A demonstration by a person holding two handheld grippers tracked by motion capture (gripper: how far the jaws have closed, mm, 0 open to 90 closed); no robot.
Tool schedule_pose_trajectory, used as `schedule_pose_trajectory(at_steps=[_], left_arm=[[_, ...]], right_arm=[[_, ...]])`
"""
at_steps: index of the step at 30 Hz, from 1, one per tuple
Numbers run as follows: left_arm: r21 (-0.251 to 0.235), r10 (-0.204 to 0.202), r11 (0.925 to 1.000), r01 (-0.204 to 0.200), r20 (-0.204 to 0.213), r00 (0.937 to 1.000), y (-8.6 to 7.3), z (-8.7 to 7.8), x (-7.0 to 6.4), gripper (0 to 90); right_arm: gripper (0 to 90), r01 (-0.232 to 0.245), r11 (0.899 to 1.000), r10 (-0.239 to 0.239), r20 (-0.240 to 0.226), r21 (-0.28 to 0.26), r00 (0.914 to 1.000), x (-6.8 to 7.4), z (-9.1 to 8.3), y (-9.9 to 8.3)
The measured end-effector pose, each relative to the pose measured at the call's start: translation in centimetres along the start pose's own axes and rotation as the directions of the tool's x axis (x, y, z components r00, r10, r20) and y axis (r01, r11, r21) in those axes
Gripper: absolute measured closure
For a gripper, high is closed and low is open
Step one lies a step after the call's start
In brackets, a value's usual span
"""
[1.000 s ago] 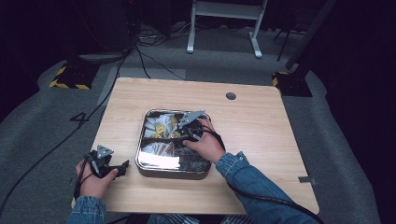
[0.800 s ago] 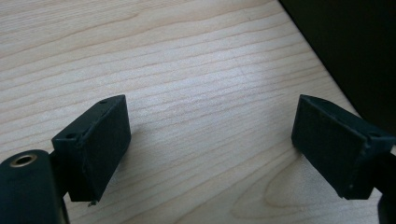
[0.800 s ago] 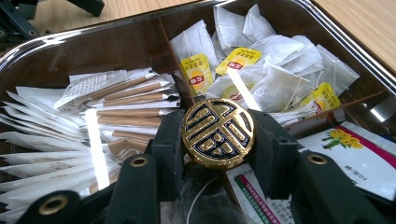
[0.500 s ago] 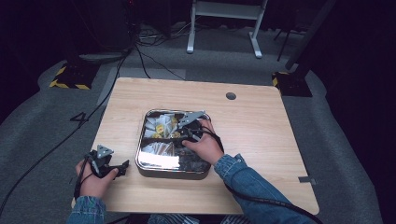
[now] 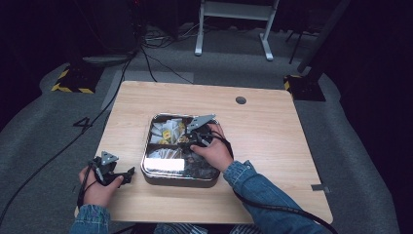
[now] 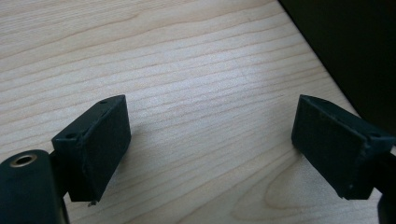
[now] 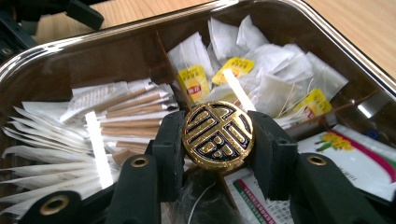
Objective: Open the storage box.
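Lab: cables (image 5: 146, 53), hazard-taped stand bases (image 5: 73, 83).

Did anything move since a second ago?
Nothing visibly moved. The right tongs stay shut on the gold knob of the clear lid over the metal box, and the left tongs stay open on the table.

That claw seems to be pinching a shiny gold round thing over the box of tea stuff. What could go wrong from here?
The right gripper pinches the gold knob only by its rounded edges, so it might slip out. The knob seems to belong to a clear lid over the tin, which could tilt or drop. The left gripper rests open on the table, not steadying the tin.
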State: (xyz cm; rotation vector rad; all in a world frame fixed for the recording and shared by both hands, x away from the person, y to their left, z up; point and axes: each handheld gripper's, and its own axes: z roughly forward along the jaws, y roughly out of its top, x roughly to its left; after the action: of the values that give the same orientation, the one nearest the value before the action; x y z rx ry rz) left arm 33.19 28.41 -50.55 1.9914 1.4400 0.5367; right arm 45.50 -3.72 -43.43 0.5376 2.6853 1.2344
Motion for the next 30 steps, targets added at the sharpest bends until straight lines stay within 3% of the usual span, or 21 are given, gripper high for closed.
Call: schedule_pose_trajectory(at_steps=[8,19,30], left_arm=[[0.0,0.0,1.0,0.0,-0.001,1.0,0.0,0.0,0.0,12.2],[-0.001,0.003,1.0,-0.003,-0.002,1.0,0.0,0.0,0.0,12.3],[0.001,-0.002,1.0,0.002,0.0,1.0,0.1,0.1,0.0,12.2]], right_arm=[[58.7,0.022,0.998,-0.022,0.002,-0.059,0.9998,-0.2,-2.6,1.6],[58.7,-0.005,0.991,0.006,0.004,-0.135,1.0,-1.1,-6.7,2.4],[58.6,0.001,0.991,0.004,0.041,-0.136,0.9991,-2.8,-10.5,1.3]])
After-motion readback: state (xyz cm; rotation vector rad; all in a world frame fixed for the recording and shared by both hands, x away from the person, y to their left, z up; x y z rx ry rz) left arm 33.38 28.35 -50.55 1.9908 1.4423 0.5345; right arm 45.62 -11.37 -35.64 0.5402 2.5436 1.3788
